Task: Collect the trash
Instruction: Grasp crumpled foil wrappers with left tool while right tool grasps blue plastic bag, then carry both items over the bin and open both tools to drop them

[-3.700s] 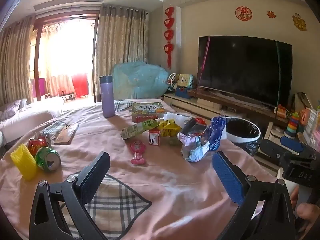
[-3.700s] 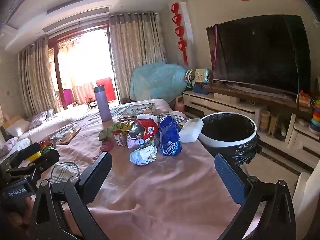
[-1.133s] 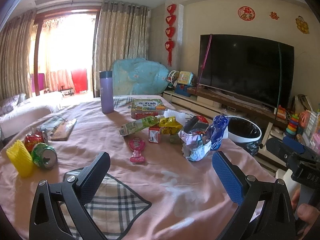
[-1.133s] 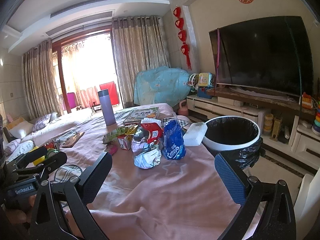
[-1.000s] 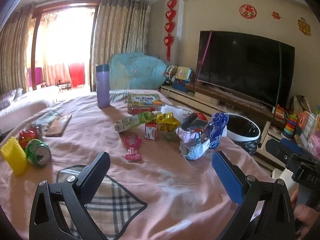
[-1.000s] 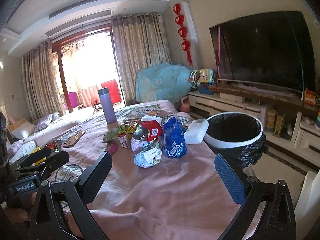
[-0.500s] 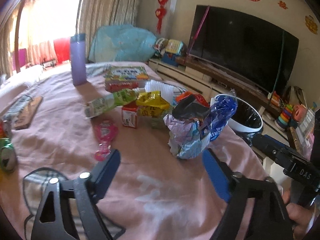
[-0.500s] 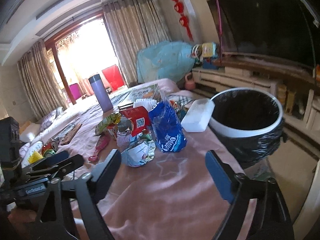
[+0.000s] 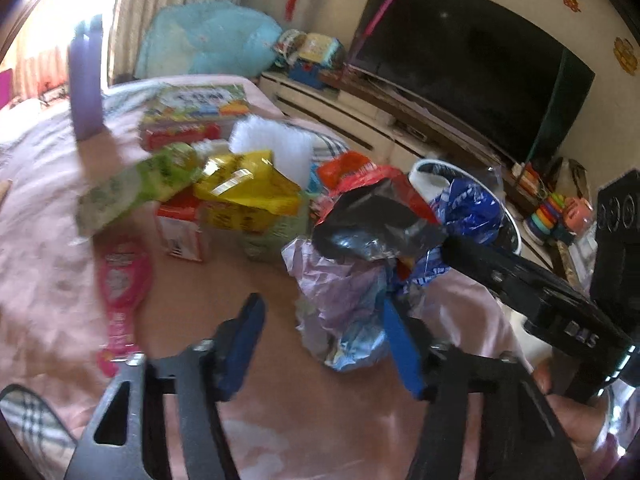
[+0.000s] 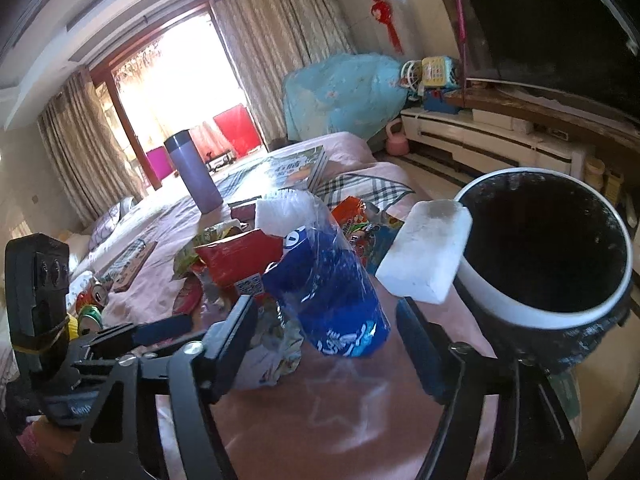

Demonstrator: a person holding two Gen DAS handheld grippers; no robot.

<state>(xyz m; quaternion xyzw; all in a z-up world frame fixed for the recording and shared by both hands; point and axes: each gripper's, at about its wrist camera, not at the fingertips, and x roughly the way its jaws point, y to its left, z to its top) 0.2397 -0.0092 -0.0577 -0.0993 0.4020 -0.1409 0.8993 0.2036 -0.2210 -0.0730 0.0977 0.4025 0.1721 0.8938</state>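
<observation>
On the pink-clothed worktop [image 9: 52, 280], just short of the trash heap, I have both grippers aimed in. Left gripper [image 9: 320, 344]: jaws released, spread either side of the near edge of the crumpled silver wrapper [image 9: 344, 300]. Right gripper [image 10: 326, 350]: jaws released, framing the blue snack bag [image 10: 332, 296], holding nothing.

My read of the step: first grabs. Best to push each gripper deeper so the pads close on bunched film rather than a loose flap, then lift straight up before swinging to the black-lined bin [image 10: 548, 248], which sits just beyond the worktop edge on the right.

Around: red wrapper [image 10: 240, 260] leaning on both targets, yellow packet [image 9: 248, 192], green pack [image 9: 132, 188], pink item [image 9: 122, 280], purple flask [image 10: 194, 172], white block [image 10: 424, 252] overhanging towards the bin. That block sits close to the right gripper's route; likely to get knocked.
</observation>
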